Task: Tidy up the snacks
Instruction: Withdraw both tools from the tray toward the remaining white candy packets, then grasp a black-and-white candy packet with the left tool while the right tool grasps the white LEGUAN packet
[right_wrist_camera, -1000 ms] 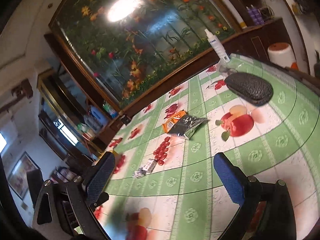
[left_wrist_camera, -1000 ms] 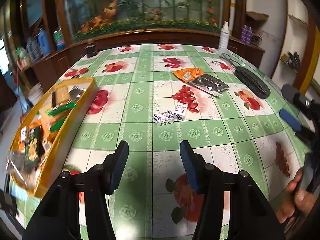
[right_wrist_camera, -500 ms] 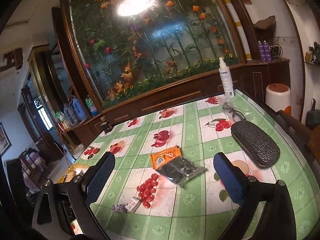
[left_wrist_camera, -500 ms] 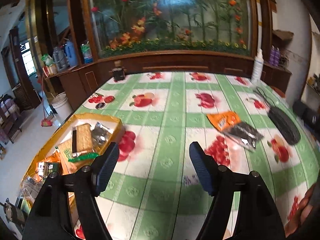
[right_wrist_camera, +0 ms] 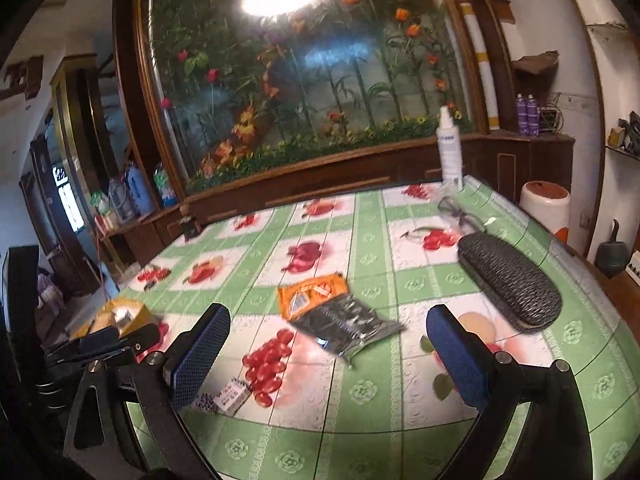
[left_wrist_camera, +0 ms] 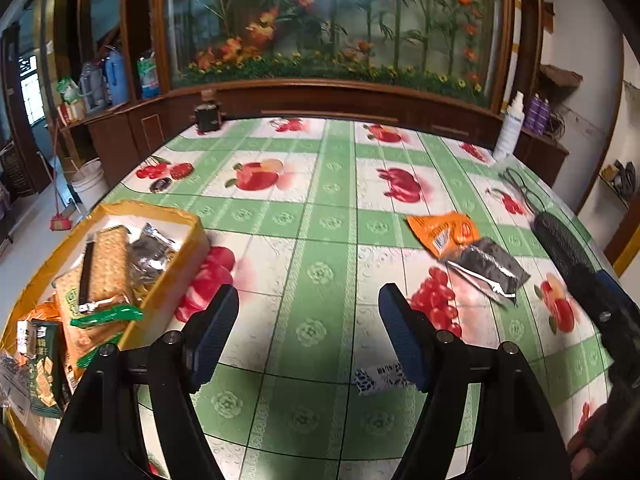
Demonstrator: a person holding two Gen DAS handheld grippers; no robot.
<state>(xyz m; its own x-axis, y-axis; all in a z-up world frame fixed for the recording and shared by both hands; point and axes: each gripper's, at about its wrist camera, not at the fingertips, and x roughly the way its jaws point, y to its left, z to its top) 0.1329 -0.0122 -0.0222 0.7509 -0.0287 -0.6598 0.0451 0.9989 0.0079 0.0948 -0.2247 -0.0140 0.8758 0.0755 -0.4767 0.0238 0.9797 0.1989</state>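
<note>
Snacks: orange packet and black packet lie ahead between my right gripper's wide, empty fingers; their print is unreadable. My left gripper gapes empty beside the yellow box.

- Left gripper: jaws apart, holding nothing, above table.
- Yellow box: left, holds snacks.
- Orange packet touches, possibly overlaps, black packet.

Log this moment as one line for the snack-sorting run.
left gripper: open, empty | right gripper: open, empty | yellow box: part-filled | orange packet, black packet, small packets: loose on table
</note>
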